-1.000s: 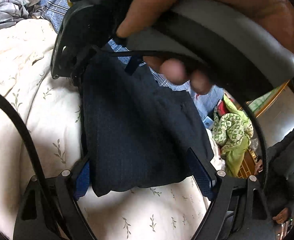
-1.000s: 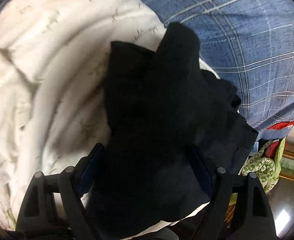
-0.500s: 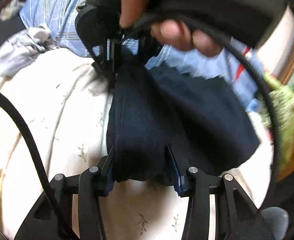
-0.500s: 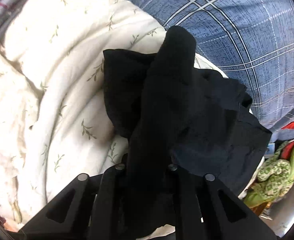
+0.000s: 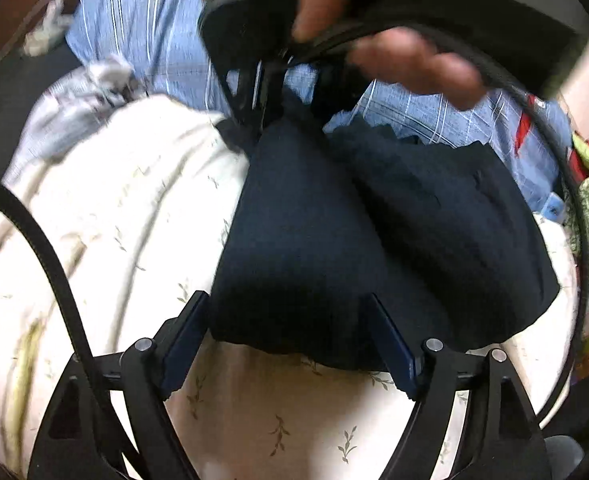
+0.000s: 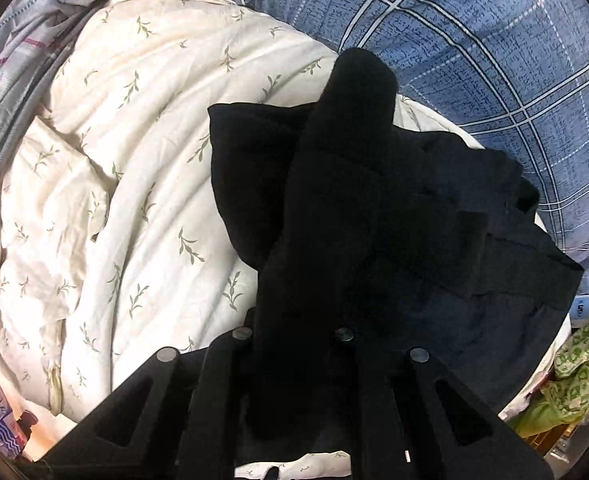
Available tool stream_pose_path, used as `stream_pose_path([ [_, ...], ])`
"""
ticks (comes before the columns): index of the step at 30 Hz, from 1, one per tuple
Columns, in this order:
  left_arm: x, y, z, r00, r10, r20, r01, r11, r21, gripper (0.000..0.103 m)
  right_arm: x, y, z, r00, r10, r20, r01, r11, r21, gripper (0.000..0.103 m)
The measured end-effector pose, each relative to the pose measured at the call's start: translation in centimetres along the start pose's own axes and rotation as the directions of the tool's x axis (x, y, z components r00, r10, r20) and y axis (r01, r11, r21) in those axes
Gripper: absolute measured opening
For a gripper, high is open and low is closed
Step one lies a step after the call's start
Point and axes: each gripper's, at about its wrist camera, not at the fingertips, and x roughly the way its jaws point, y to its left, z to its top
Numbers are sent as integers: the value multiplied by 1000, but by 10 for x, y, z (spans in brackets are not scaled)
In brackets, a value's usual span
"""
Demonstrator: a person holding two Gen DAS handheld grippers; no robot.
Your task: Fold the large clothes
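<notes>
Dark garment (image 6: 358, 208) pinched by downward-pointing right gripper (image 6: 294, 320); left gripper (image 5: 290, 332) opening.

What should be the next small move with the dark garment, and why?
Probably bring the left gripper onto the near edge of the dark garment and close it. Its jaws are opening and the edge lies loose between them, while the right gripper is shut on the far end.

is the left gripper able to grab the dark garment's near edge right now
Probably yes: the dark garment has its near edge between the opening left gripper fingers, nothing blocking; the right gripper grips its far end.
</notes>
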Motion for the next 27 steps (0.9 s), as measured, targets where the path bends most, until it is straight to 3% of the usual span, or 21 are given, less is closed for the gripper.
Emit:
stream_pose_path([
  [2,7,8,2,999,-44,-31,43,999,-17,80,0,-1,-2,1000,-2,0,2,1000,-8,10],
  [4,16,22,6,987,-138,-83,134,990,-49,80,2,-3,-5,1000,-13,0,13,999,-31,10],
  [7,26,40,20,951,-278,-138,275,961,-36,81,2,-1,-7,1000,-17,1,17,999,-49,10],
  [8,30,45,27,925,-334,-181,335,942,-26,83,2,1,-6,1000,-16,1,16,999,-51,10],
  [10,46,52,39,810,-494,-315,511,859,-32,91,4,1,-7,1000,-11,-1,11,998,-54,10],
  [11,54,57,43,772,-526,-357,548,836,-46,91,5,3,-6,1000,-8,-2,8,999,-53,10],
  [13,71,70,52,705,-605,-369,610,784,-121,91,9,3,-5,1000,-4,-2,4,999,-53,10],
  [14,73,73,56,684,-636,-357,632,761,-146,91,9,3,-5,1000,-3,-2,3,999,-54,10],
  [15,75,77,59,648,-682,-339,666,723,-181,92,10,2,-5,1000,-1,0,1,998,-56,10],
  [17,77,78,62,602,-727,-330,710,677,-195,92,8,9,-6,1000,4,2,-4,998,-55,10],
  [18,76,78,64,610,-722,-327,709,682,-180,92,8,8,-7,1000,8,3,-8,998,-56,10],
  [20,77,82,69,656,-684,-320,677,720,-151,92,7,8,-7,1000,12,4,-12,998,-61,10],
  [21,78,88,75,667,-679,-306,671,726,-149,92,6,6,-6,1000,18,6,-17,998,-61,10],
  [23,82,98,82,662,-699,-271,677,712,-184,93,4,4,-6,1000,24,7,-23,997,-69,10],
  [25,90,98,85,623,-719,-307,701,688,-187,93,5,3,-5,1000,30,8,-29,996,-81,10],
  [27,94,92,81,624,-705,-337,701,696,-159,93,5,2,-6,999,35,9,-35,996,-84,10],
])
